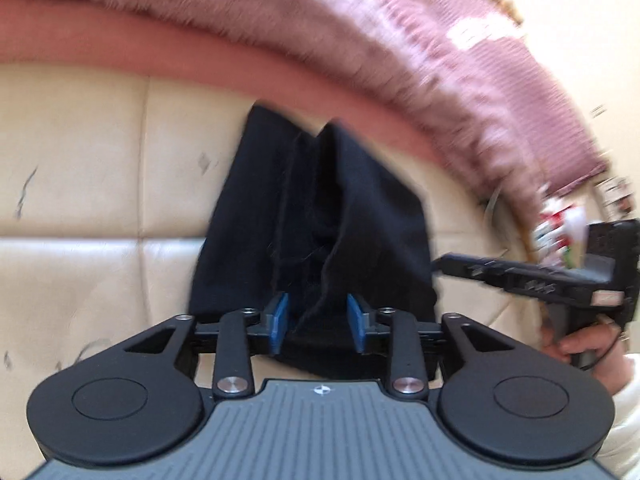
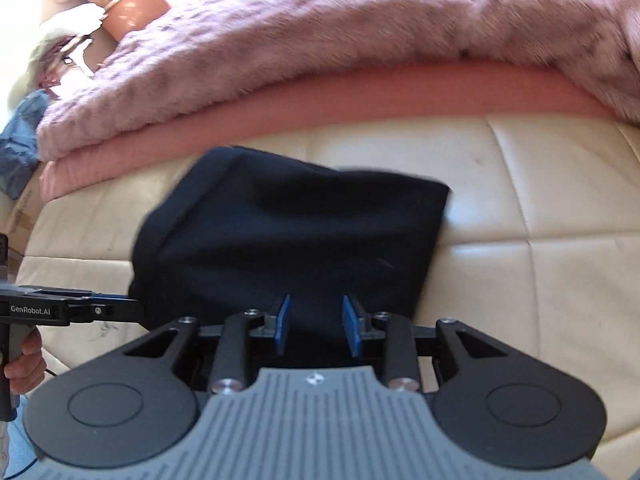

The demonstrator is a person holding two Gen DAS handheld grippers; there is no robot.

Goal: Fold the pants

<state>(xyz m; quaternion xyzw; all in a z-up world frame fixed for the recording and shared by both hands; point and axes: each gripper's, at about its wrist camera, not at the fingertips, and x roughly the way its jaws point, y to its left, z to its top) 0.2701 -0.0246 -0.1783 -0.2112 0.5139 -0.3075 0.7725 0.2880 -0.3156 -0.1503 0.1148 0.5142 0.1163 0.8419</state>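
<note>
Black fabric pants [image 1: 320, 216], already doubled into a compact dark bundle, lie on the cream quilted leather-look bed surface [image 1: 100, 184], just in front of a salmon-pink sheet edge [image 2: 360, 92] w/ a fluffy mauve-pink blanket [image 2: 320, 20] on top.

Step in hand (judgement): late fold stage. Both tools work the near edge of the bundle; both views are motion-blurred.

Left gripper [image 1: 318, 322]: blue fingers part-way apart. A raised fold of cloth stands between them, but the pads do not visibly pinch it. Not a firm grip.

Right gripper [image 2: 316, 326]: blue fingers set fairly narrow, over the near edge of the pants. Cloth fills the gap, but whether the pads clamp it can't be told; dark on dark, blurred.

In the left wrist view, the right tool reaches in from the right side w/ a person's hand [image 1: 580, 344] on its handle, tip at the bundle's right edge.

Next move (judgement): needs both pairs of fingers pinched on the same layered edge, then lift and carry toward the far edge, keeping corners aligned. Alt.: release and smooth flat if the fold is done.

Legible text: "GenRobot.AI" on the left tool body, seen in the right wrist view. No other readable writing; a small round logo on each grey housing, no words.
</note>
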